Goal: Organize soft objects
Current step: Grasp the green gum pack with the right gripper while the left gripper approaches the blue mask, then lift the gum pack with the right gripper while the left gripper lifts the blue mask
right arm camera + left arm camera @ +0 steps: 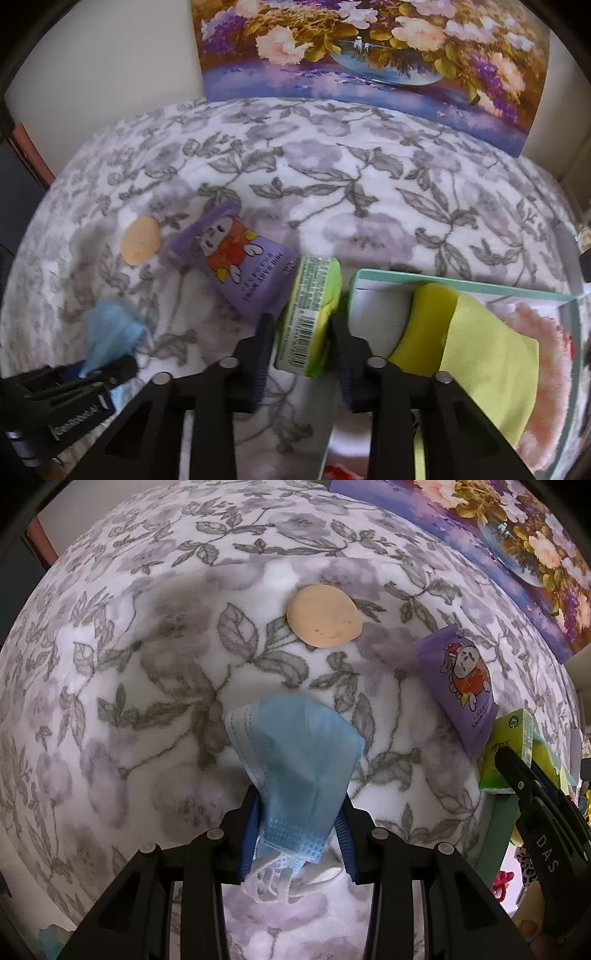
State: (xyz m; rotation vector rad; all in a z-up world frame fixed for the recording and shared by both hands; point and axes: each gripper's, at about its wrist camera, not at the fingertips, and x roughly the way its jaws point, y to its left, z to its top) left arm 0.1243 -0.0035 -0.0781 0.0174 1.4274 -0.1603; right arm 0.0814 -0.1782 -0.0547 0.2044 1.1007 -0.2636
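A blue face mask (299, 753) hangs bunched between the blue pads of my left gripper (299, 812), which is shut on it just above the flowered blanket (147, 664). In the right wrist view the same mask (107, 332) shows at the lower left. My right gripper (303, 332) has its pads against both sides of a green tissue pack (308, 317), beside the teal box (461, 288). A purple wipes pack (240, 258) and a round peach pad (141, 240) lie on the blanket. From the left wrist view the peach pad (323, 616) and the purple pack (458, 686) lie beyond the mask.
The teal box holds a yellow sponge (428, 321), a yellow-green cloth (491, 354) and a pink fluffy item (546, 354). A flower painting (369, 55) leans on the wall behind the blanket. The blanket's left edge drops off near a dark frame (22, 155).
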